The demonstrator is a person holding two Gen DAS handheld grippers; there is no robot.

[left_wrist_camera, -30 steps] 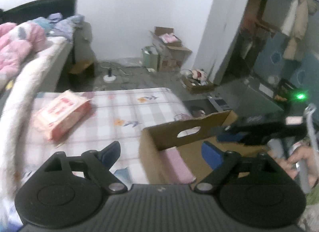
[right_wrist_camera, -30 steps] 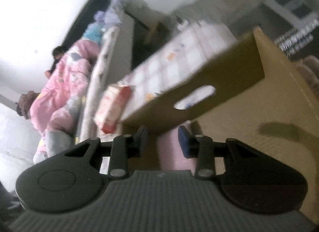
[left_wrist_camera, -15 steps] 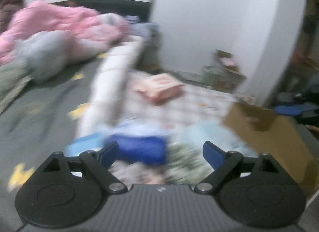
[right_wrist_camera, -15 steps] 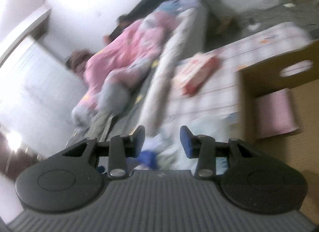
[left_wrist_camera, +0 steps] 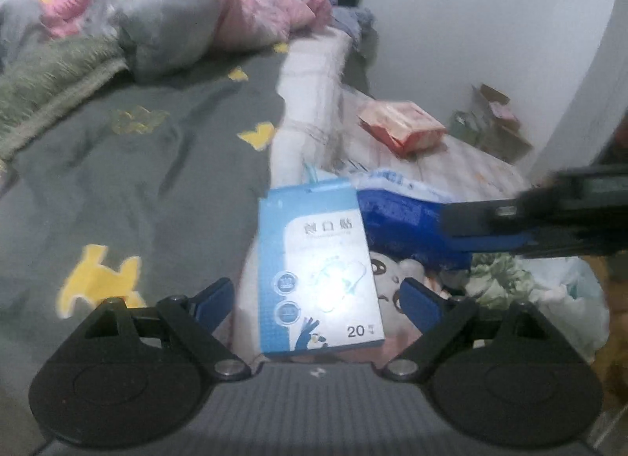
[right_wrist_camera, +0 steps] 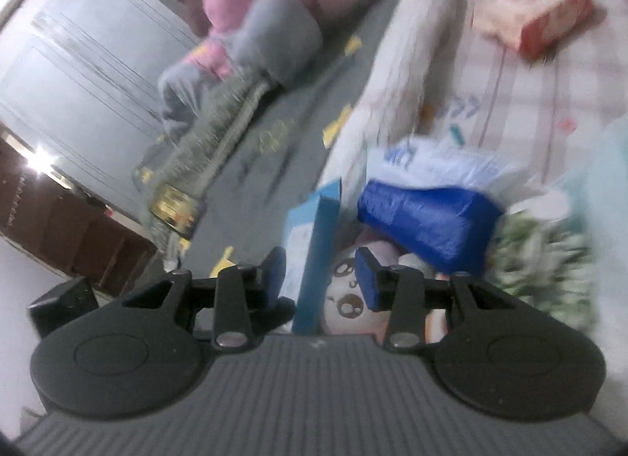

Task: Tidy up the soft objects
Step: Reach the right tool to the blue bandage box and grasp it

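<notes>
Bed with the grey star-print cover fills the left; the checked mat beside it carries the clutter pile, and that's where the task items are. None is lifted.

Risks, big to small:
- Right gripper crosses the left wrist view from the right, over the dark blue soft pack. Left gripper heads for the same pile. Both in 1 spot = collision or knocked items.
- Light blue box leans upright against the pile, between the left fingers but untouched. Any nudge likely tips it.
- Right view is motion-blurred; aiming at speed risks pinching the box edge instead of the cartoon-face plush.
- Blue pack sits on top of the plush; pulling the plush drags it.

Left fingers: wide, empty. Right fingers: narrow gap, nothing pressed, box edge and plush between them.
</notes>
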